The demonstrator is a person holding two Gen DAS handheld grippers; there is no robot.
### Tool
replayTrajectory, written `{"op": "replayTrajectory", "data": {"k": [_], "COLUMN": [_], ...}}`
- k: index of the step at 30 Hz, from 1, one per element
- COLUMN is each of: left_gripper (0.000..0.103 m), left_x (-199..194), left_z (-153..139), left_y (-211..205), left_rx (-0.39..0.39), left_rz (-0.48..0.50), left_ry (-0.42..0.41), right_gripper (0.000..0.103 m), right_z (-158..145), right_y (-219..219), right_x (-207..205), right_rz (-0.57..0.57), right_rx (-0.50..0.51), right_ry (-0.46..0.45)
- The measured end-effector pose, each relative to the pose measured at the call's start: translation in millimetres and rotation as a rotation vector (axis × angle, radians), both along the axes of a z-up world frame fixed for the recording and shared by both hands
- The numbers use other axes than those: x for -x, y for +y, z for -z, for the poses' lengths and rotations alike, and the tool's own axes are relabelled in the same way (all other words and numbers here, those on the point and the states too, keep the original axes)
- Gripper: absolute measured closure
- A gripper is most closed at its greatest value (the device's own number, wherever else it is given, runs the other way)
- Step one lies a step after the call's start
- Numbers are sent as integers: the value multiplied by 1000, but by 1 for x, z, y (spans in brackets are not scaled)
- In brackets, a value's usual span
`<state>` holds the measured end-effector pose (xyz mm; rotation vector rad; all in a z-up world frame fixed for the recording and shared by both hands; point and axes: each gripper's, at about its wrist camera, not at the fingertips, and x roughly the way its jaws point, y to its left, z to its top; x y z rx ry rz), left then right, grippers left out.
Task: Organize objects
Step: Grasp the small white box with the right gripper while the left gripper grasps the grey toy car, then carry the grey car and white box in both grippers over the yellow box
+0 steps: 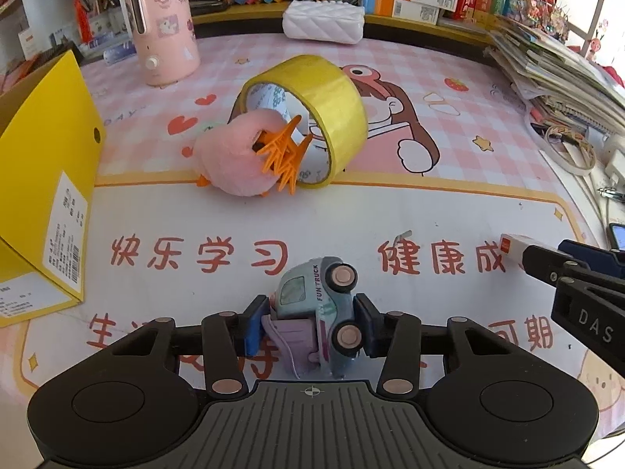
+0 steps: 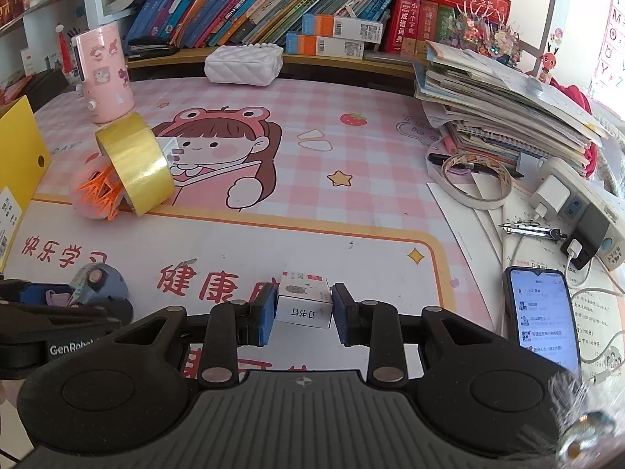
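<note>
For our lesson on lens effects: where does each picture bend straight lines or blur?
Left wrist view: the shelf edge bows, dark corners frame the circle, the toy truck stays sharp. Right wrist view: the bookshelf curves, a blurred object smears bottom right.

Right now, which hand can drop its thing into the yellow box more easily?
Probably left. The left gripper holds the toy truck, and the yellow box stands on its side. The right gripper, holding the staples box, is farther away.
</note>
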<state>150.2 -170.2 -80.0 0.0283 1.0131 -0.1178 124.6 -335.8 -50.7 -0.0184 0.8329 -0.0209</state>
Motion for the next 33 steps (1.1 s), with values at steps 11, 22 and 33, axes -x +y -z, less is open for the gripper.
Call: {"op": "replayTrajectory", "data": {"k": [11,22,33], "left_gripper": [59,59,59], "left_x": [24,66,120], "left_z": [-39,-59,-67], "left_y": [37,104,188], "left_rx": [97,127,134], "left_rz": [-56,-136,-228], "left_ry": [-157,-224,-237], "right_gripper": [74,74,74], "right_z": [-9,-25,-36], "right_y": [27,91,182], "right_x": [5,33,76], "right_rz": [-67,-163,-283], "right_rx": [-2,-6,-4], "right_ry": [-21,-54,-56]}}
